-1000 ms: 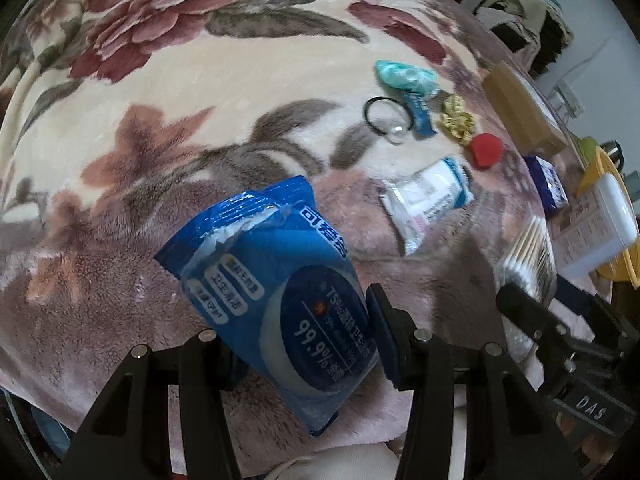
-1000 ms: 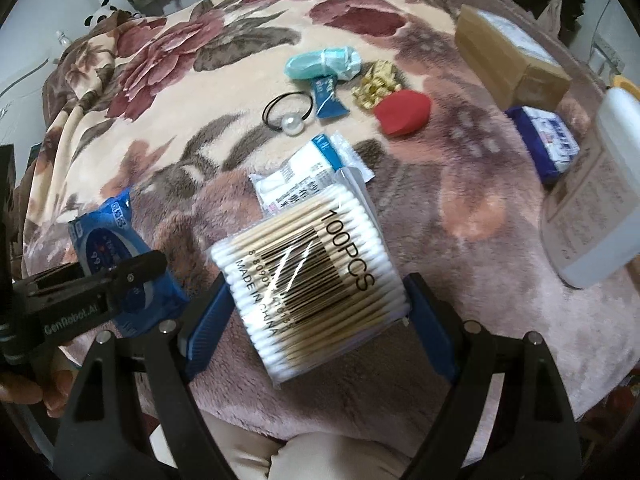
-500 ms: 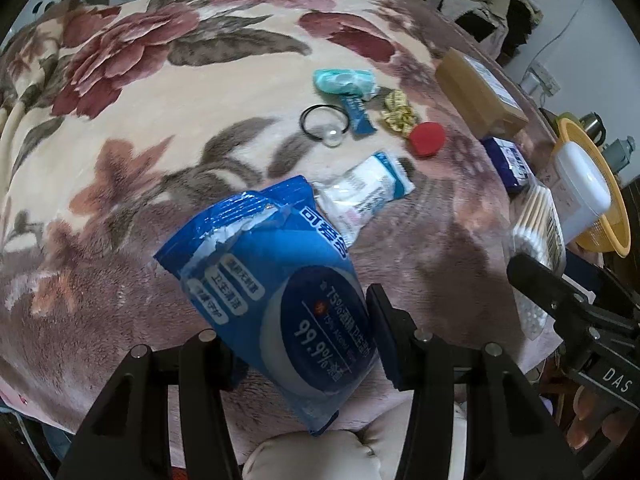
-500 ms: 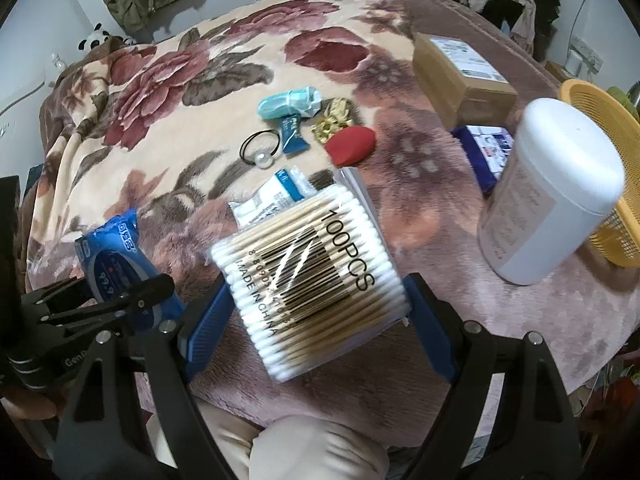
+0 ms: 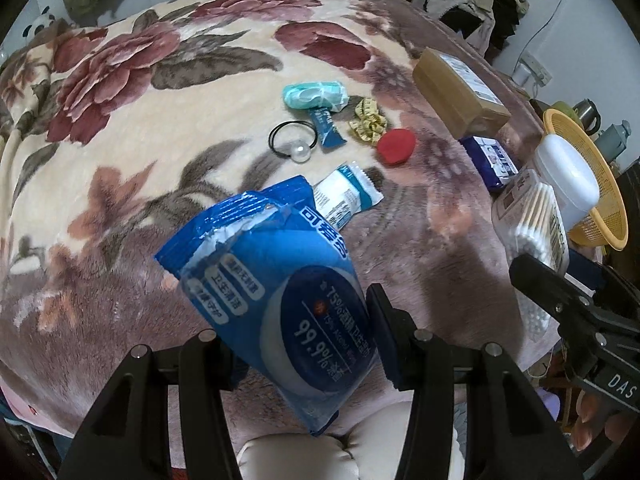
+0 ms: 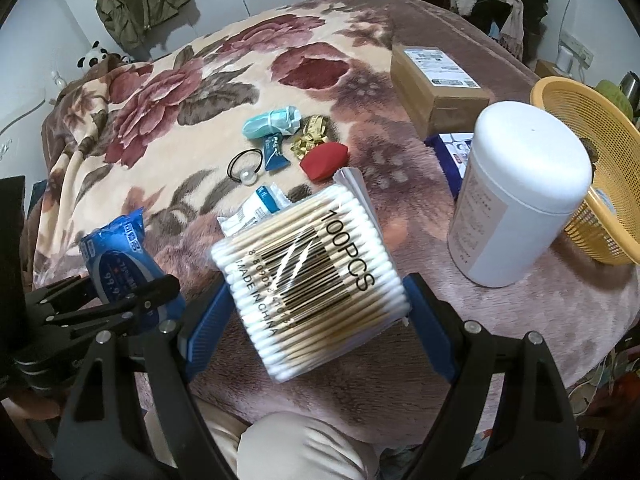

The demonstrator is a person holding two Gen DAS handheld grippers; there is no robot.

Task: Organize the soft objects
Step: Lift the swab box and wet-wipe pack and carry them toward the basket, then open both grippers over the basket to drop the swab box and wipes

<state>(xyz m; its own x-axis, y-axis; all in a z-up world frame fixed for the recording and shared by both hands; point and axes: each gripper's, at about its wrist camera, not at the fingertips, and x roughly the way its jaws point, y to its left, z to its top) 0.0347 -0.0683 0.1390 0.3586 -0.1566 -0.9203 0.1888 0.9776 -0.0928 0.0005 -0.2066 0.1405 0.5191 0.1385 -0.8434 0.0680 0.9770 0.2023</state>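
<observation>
Gripping a blue wet-wipes pack printed "99.9%" and "75%", the left gripper holds it above the floral blanket. Right of it, the right gripper clamps a cotton-swab pack marked "100PCS" and "MADE IN CHINA". A white canister stands beside an orange basket.

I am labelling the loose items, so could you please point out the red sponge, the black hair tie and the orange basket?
red sponge (image 6: 325, 162): right wrist view, middle of its top face.
black hair tie (image 5: 293, 141): left wrist view, on its pearl bead.
orange basket (image 6: 600, 216): right wrist view, on its mesh wall.
</observation>
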